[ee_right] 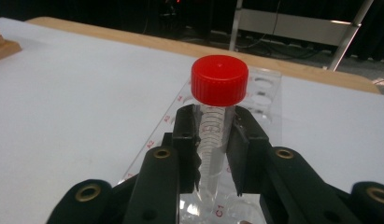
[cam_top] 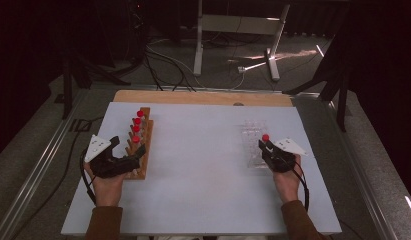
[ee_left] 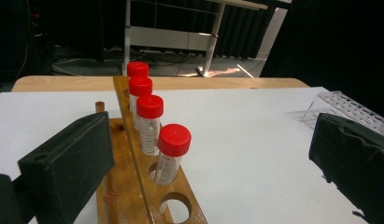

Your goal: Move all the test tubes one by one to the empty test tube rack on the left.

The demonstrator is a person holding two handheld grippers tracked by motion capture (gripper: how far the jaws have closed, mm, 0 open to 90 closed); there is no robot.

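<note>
A clear plastic tube with a red cap (ee_right: 219,80) stands upright in a clear plastic rack (ee_right: 266,91) at the right of the table. My right gripper (ee_right: 216,140) is shut on the tube's body just below the cap; in the high view this gripper (cam_top: 265,147) sits at the rack's near end. At the left, a wooden rack (ee_left: 133,154) holds several red-capped tubes (ee_left: 173,140) in a row, with empty holes at its near end. My left gripper (ee_left: 210,158) stands wide open around that near end, pressing on nothing.
A white board (cam_top: 203,165) covers the table, with a wooden strip (cam_top: 203,97) along its far edge. Beyond it are a dark floor with cables and a white metal stand (cam_top: 233,30). The person's sleeves enter at the bottom edge.
</note>
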